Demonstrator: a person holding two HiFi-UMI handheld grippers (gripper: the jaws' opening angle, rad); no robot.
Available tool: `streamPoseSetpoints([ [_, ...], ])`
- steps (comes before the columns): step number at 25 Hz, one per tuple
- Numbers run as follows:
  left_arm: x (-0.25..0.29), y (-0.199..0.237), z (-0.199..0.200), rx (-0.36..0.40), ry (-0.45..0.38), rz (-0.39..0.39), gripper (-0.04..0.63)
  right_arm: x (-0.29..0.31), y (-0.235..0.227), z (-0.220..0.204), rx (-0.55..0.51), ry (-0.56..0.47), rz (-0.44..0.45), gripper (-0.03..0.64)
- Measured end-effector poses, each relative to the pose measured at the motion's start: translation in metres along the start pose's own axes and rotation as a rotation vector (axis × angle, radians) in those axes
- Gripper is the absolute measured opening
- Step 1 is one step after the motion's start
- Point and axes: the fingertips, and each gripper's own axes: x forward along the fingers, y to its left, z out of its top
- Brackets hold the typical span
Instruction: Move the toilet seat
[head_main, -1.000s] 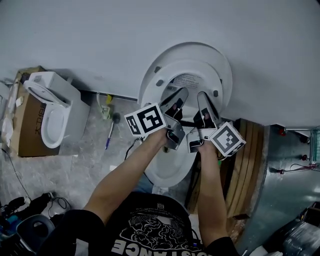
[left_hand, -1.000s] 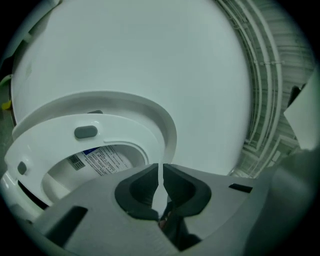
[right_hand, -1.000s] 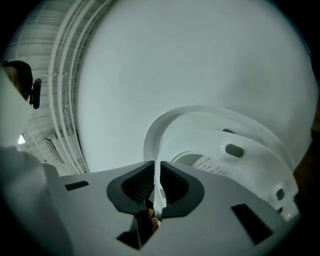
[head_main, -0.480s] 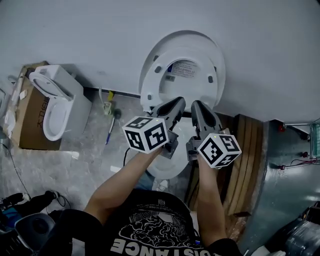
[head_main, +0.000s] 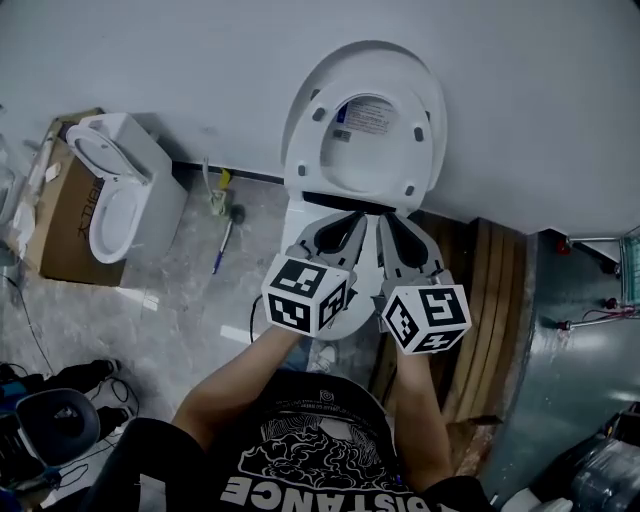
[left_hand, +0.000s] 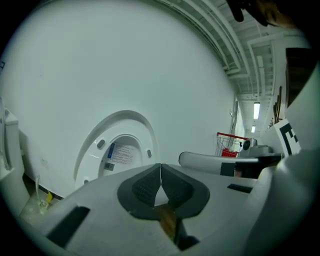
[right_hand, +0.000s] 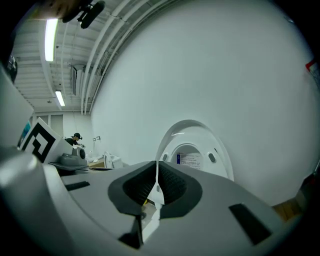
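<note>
The white toilet seat (head_main: 365, 125) stands raised with its lid against the wall, a label showing on the underside. Below it, over the bowl (head_main: 335, 325), my two grippers lie side by side and point at the seat without touching it. The left gripper (head_main: 352, 222) is shut with nothing between its pads. The right gripper (head_main: 390, 222) is likewise shut and empty. In the left gripper view the seat (left_hand: 120, 155) rises beyond the closed left gripper (left_hand: 160, 166). In the right gripper view the seat (right_hand: 192, 152) stands behind the closed right gripper (right_hand: 157, 162).
A second toilet (head_main: 115, 190) sits on a cardboard box (head_main: 55, 225) at the left. A brush and a blue pen (head_main: 222, 248) lie on the floor by the wall. Wooden boards (head_main: 500, 300) stand right of the bowl, and a red cart (left_hand: 232, 145) is farther off.
Both grippers have drawn back from the raised seat toward the person and rolled, so their marker cubes now face up. The seat stays upright against the wall.
</note>
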Motion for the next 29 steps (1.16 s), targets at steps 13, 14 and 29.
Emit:
streamPoseSetpoints([
  [13, -0.028, -0.027, -0.009, 0.124, -0.005, 0.08, 0.011, -0.034, 0.014, -0.024, -0.104, 0.059, -0.033, 0.02],
  [14, -0.028, -0.029, -0.01, 0.129, -0.008, 0.08, 0.011, -0.036, 0.014, -0.024, -0.107, 0.058, -0.033, 0.02],
  [29, -0.02, -0.044, -0.012, 0.188, 0.01, 0.069, 0.011, -0.039, 0.007, -0.023, -0.111, 0.058, -0.036, 0.02],
])
